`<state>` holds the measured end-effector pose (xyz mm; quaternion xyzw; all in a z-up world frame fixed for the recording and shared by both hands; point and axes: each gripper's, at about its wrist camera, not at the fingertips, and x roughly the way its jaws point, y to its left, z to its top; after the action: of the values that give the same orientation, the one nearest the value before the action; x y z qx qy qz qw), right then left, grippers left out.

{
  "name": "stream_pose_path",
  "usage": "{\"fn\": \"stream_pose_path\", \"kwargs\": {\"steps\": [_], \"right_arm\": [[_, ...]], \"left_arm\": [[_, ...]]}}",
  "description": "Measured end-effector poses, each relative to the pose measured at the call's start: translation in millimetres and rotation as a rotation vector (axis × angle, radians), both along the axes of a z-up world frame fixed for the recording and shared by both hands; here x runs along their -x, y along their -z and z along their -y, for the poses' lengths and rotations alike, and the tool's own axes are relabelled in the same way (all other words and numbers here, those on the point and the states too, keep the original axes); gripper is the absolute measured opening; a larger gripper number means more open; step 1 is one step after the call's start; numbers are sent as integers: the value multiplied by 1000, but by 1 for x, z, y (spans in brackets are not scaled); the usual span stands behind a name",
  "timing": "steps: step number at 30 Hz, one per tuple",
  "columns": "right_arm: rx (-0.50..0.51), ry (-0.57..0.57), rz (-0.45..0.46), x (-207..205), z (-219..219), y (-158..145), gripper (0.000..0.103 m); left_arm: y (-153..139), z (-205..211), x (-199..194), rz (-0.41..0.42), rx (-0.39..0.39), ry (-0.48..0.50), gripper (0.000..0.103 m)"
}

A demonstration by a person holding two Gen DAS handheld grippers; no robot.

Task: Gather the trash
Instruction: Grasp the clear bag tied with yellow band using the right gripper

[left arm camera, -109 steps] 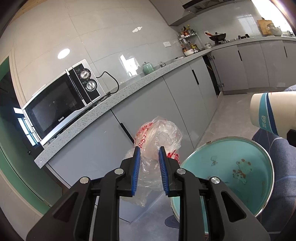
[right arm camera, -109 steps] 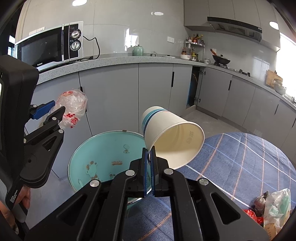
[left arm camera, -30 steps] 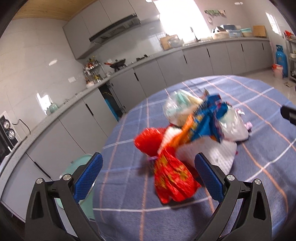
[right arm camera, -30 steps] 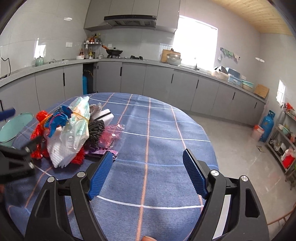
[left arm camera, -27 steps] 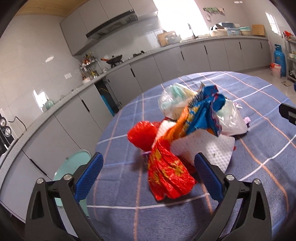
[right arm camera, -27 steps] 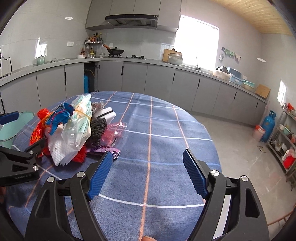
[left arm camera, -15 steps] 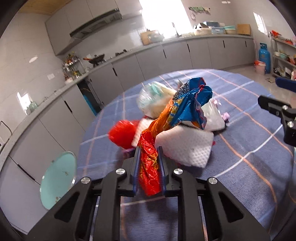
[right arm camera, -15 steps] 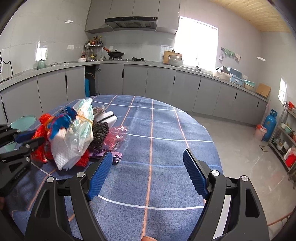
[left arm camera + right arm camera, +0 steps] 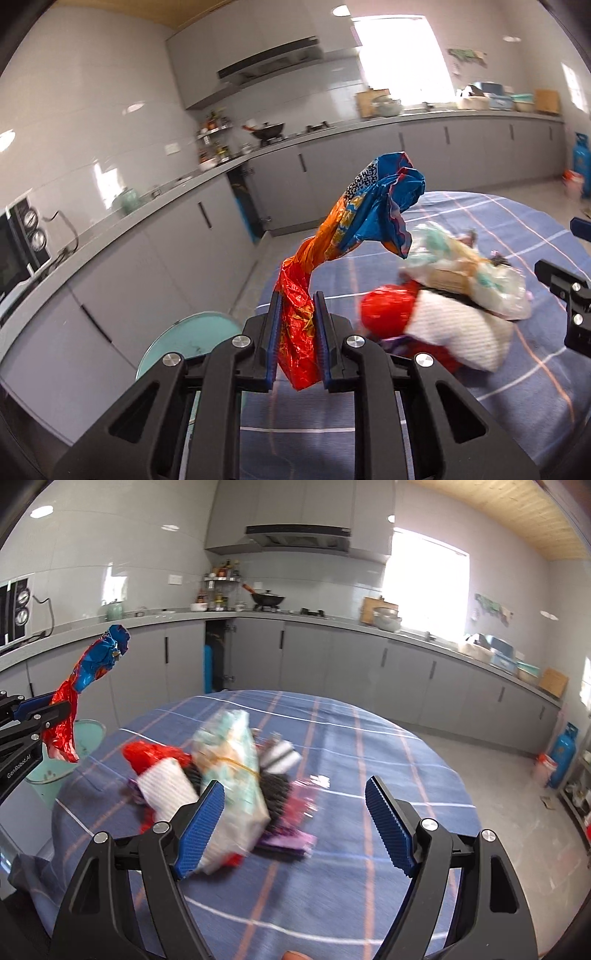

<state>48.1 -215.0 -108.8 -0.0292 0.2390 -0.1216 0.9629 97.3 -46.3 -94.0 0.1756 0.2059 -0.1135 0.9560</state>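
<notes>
The left gripper (image 9: 297, 334) has its jaws squeezed tight on a long crinkly red, orange and blue plastic wrapper (image 9: 343, 236). The red end sits between the 2 blue pads, and the blue end twists up and away above the jaws, off the table. In the right wrist view the same wrapper (image 9: 79, 686) hangs in the air far to the left of the right jaws.

The right gripper (image 9: 293, 830) has its jaws spread wide with nothing between them. It hovers over the round table with a blue checked cloth (image 9: 369, 775).

A blurry pile of trash (image 9: 221, 775) lies on the cloth, just ahead of the right gripper's left pad. In the pile are a red plastic bag (image 9: 147, 755), a white bumpy paper towel (image 9: 166, 788) and a clear bag with pale green stuff inside (image 9: 231, 760). In the left wrist view this pile (image 9: 443, 306) is to the right of the jaws, close by.

A round light green bin (image 9: 188, 341) stands on the floor beside the table, just left of and below the left jaws
</notes>
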Motion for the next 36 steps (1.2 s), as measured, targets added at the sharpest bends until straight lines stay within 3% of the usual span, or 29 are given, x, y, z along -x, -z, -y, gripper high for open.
{"fn": "stream_pose_path", "kwargs": {"steps": [7, 9, 13, 14, 18, 36], "right_arm": [[-10, -42, -53, -36, -18, 8, 72], [-13, -53, -87, -43, -21, 14, 60], [-17, -66, -139, -47, -23, 25, 48], [-22, -71, -153, -48, -22, 28, 36], [-33, -96, -171, -47, -23, 32, 28], [4, -94, -29, -39, -33, -16, 25]], "left_arm": [[1, -20, -16, 4, 8, -69, 18], [2, -26, -19, 1, 15, -83, 18], [2, -37, -23, -5, 31, -106, 18], [2, -41, -25, -6, 35, -112, 18], [-1, -51, -27, 0, 47, -136, 18], [-21, -103, -50, 27, 74, -323, 18]]}}
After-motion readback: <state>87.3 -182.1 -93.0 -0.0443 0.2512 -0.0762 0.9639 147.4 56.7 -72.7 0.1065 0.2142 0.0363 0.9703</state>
